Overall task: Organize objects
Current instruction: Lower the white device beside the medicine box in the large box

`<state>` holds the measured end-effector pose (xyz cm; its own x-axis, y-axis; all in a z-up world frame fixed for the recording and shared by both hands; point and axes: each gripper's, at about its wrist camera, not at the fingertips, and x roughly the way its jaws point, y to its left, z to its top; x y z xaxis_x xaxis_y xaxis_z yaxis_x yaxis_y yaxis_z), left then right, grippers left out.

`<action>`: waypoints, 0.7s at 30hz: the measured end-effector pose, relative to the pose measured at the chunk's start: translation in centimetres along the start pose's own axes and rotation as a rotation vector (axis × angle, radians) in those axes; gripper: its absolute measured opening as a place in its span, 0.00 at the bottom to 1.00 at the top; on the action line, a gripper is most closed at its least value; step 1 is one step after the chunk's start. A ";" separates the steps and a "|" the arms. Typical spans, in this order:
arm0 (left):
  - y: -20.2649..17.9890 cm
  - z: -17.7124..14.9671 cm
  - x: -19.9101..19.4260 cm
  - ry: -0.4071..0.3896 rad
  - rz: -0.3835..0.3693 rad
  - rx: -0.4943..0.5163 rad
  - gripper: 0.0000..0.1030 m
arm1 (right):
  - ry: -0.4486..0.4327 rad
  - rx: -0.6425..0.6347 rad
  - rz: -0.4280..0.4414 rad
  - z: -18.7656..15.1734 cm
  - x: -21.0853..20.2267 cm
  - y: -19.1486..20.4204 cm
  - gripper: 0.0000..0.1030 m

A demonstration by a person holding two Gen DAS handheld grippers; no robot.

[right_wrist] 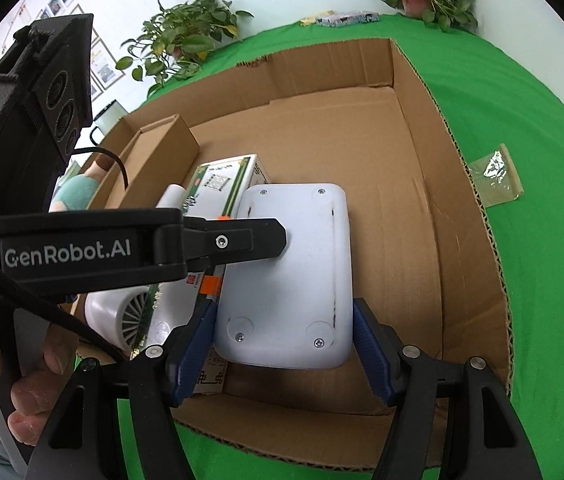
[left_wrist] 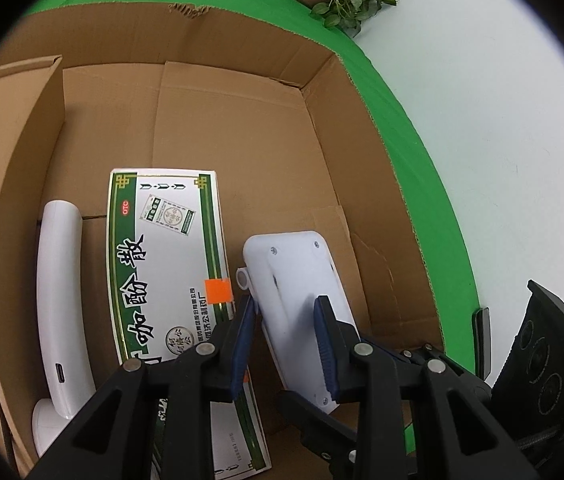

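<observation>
A white plastic device [left_wrist: 298, 280] lies underside up inside a large cardboard box [left_wrist: 242, 100], next to a green-and-white medicine box [left_wrist: 166, 264] and a white handheld fan [left_wrist: 62, 300]. My left gripper [left_wrist: 286, 344] reaches down into the box with its blue pads on either side of the device's edge, touching it. In the right wrist view my right gripper [right_wrist: 282, 352] is open, its jaws straddling the near end of the white device [right_wrist: 294, 272] with a small gap each side. The left gripper's finger [right_wrist: 242, 240] crosses over the device there.
A smaller cardboard box [right_wrist: 158, 160] stands at the big box's left side. The box sits on a green cloth [right_wrist: 542, 240]. A clear packet on card [right_wrist: 494, 176] lies right of the box. Potted plants [right_wrist: 186, 36] and small packages [right_wrist: 346, 19] stand at the back.
</observation>
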<state>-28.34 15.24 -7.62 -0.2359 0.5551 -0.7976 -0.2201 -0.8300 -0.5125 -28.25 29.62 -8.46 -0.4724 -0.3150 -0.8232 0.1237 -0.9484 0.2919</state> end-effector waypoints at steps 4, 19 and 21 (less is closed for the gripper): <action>-0.1 -0.1 -0.2 -0.001 0.015 0.009 0.25 | 0.014 0.007 -0.013 0.1 0.2 0.0 0.64; -1.4 -2.4 -6.1 -0.119 0.023 0.105 0.26 | 0.009 0.013 0.018 0.3 0.0 0.3 0.63; -1.3 -3.5 -7.1 -0.134 0.032 0.112 0.26 | 0.014 0.020 0.010 0.4 0.3 0.2 0.60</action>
<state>-23.10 12.23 -2.42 -0.3670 0.5370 -0.7595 -0.3125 -0.8402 -0.4431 -28.71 29.36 -8.49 -0.4585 -0.3254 -0.8270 0.1114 -0.9443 0.3097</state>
